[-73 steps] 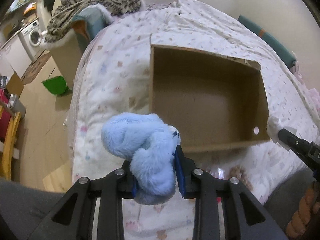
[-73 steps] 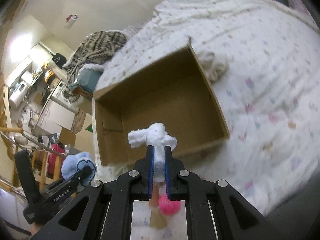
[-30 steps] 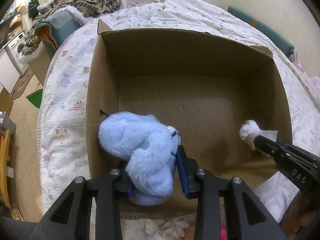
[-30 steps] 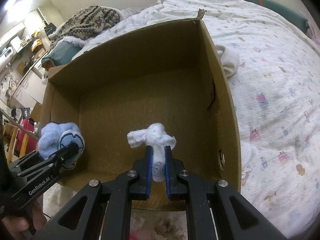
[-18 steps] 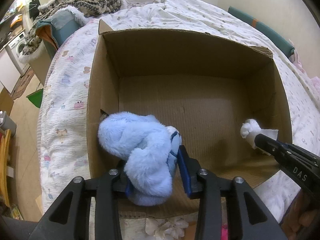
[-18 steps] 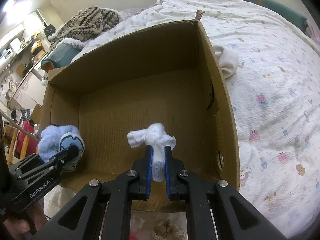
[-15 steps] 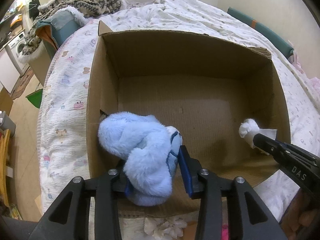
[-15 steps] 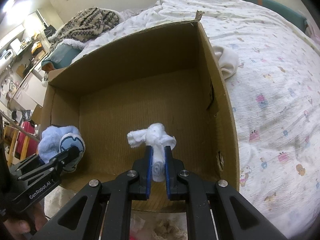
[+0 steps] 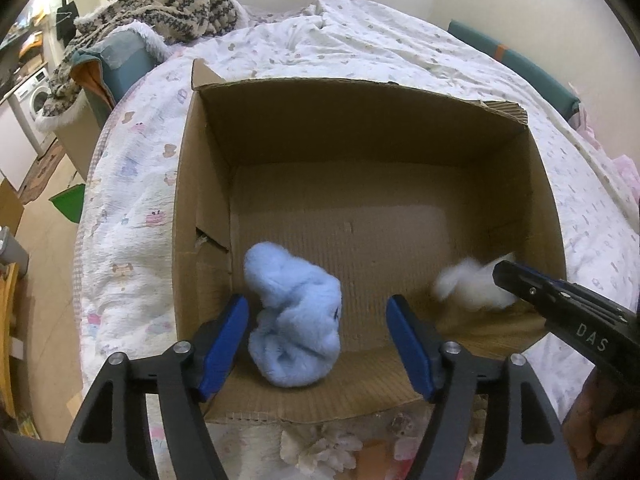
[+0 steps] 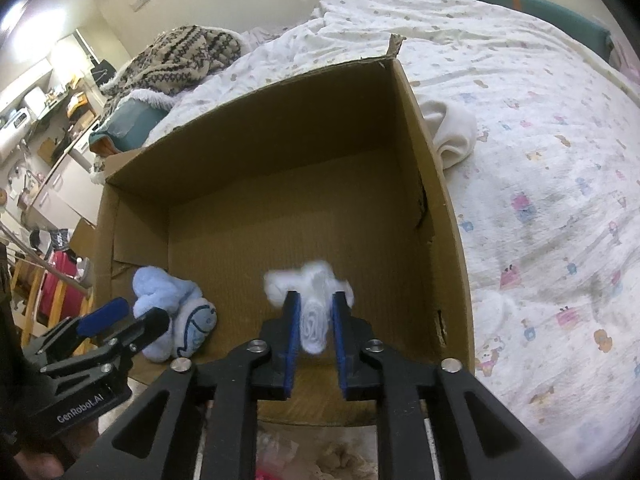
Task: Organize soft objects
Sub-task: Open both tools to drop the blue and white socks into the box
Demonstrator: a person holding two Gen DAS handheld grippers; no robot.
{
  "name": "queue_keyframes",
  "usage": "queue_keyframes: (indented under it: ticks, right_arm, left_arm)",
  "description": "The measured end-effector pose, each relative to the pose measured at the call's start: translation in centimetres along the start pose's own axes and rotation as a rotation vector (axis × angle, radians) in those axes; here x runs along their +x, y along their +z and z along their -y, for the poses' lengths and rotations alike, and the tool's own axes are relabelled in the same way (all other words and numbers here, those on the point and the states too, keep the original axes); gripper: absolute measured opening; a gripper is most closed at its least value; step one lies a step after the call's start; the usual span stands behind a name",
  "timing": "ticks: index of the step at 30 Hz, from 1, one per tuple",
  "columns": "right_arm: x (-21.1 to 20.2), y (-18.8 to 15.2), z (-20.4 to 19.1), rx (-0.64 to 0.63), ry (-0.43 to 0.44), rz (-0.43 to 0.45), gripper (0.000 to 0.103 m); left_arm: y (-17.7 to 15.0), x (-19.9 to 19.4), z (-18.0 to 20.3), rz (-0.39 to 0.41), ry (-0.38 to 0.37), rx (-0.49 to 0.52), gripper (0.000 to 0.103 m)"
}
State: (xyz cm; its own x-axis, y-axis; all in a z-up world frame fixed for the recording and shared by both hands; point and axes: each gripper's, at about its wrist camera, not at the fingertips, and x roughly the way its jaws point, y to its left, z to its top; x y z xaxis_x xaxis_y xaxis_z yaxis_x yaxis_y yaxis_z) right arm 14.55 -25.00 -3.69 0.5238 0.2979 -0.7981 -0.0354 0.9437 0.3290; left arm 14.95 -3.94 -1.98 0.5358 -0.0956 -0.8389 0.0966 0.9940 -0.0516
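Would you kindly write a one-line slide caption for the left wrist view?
Left gripper open over the cardboard box, blue plush sock released between its fingers, white sock at the right gripper.

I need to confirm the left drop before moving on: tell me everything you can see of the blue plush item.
The blue plush item is a pale blue, fuzzy, bunched bundle with a darker blue printed patch on one side. It sits in the cardboard box, in the near corner on the left gripper's side. The left gripper is open around it, and neither blue-padded finger clearly touches it. Whether it rests on the box floor cannot be told.
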Motion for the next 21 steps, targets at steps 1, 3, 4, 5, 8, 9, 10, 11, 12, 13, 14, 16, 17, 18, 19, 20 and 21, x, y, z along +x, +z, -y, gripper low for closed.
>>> queue_keyframes:
  ticks: [1, 3, 4, 5, 8, 9, 10, 11, 12, 13, 14, 16, 17, 18, 19, 20, 21]
  right_arm:
    - [-0.1, 0.0, 0.1, 0.008, -0.001, 0.004, 0.05]
    - [-0.6, 0.1, 0.3, 0.026, 0.003, 0.03, 0.081]
    - [-0.8, 0.2, 0.4, 0.03, 0.006, 0.038, 0.081]
    - [-0.9, 0.3, 0.5, 0.029, 0.008, 0.04, 0.081]
    - [-1.3, 0.2, 0.8, 0.033, -0.002, 0.05, 0.081]
    - [-1.3, 0.2, 0.9, 0.036, -0.005, 0.049, 0.081]
    - [-1.4, 0.2, 0.9, 0.038, -0.008, 0.051, 0.081]
    - [-1.6, 0.2, 0.9, 0.04, -0.009, 0.053, 0.081]
    - [-1.7, 0.3, 0.8, 0.039, -0.016, 0.054, 0.081]
    - [-1.8, 0.3, 0.8, 0.038, -0.026, 0.056, 0.081]
    - [-2.0, 0.1, 0.7, 0.038, -0.031, 0.056, 0.081]
    - [-2.5, -0.1, 0.9, 0.04, -0.036, 0.054, 0.081]
    - [-2.7, -0.2, 0.8, 0.041, -0.036, 0.056, 0.081]
    - [-3.0, -0.3, 0.8, 0.04, -0.034, 0.059, 0.081]
    - [-3.4, -0.5, 0.8, 0.036, -0.033, 0.064, 0.081]
    - [-3.9, -0.8, 0.8, 0.034, -0.037, 0.072, 0.081]
    - [-4.3, -1.0, 0.9, 0.034, -0.038, 0.079, 0.081]
  left_arm:
    - [0.0, -0.1, 0.1, 0.004, 0.001, 0.003, 0.069]
    - [0.0, -0.3, 0.2, 0.01, -0.002, 0.007, 0.069]
    - [0.0, -0.4, 0.3, 0.012, -0.002, 0.009, 0.069]
    - [-0.1, -0.5, 0.3, 0.016, 0.002, 0.012, 0.069]
    - [-0.1, -0.6, 0.4, 0.016, 0.016, 0.015, 0.069]
    - [-0.1, -0.7, 0.4, 0.015, 0.021, 0.013, 0.069]
    - [-0.2, -0.8, 0.3, 0.015, 0.024, 0.01, 0.069]
    - [-0.2, -0.9, 0.2, 0.015, 0.028, 0.005, 0.069]
    - [-0.2, -1.0, 0.1, 0.016, 0.028, 0.002, 0.069]
    - [-0.2, -1.2, -0.1, 0.016, 0.029, -0.006, 0.069]
    - [-0.3, -1.4, -0.2, 0.015, 0.031, -0.011, 0.069]
    - [-0.4, -1.7, -0.5, 0.014, 0.036, -0.019, 0.069]
    - [-0.5, -2.0, -0.6, 0.015, 0.04, -0.021, 0.069]
    - [-0.7, -2.3, -0.8, 0.017, 0.042, -0.025, 0.069]
    - [-0.9, -2.6, -0.9, 0.019, 0.041, -0.028, 0.069]
    - [-1.0, -2.9, -1.0, 0.02, 0.039, -0.03, 0.069]
    - [-1.2, -3.2, -1.1, 0.02, 0.033, -0.031, 0.069]
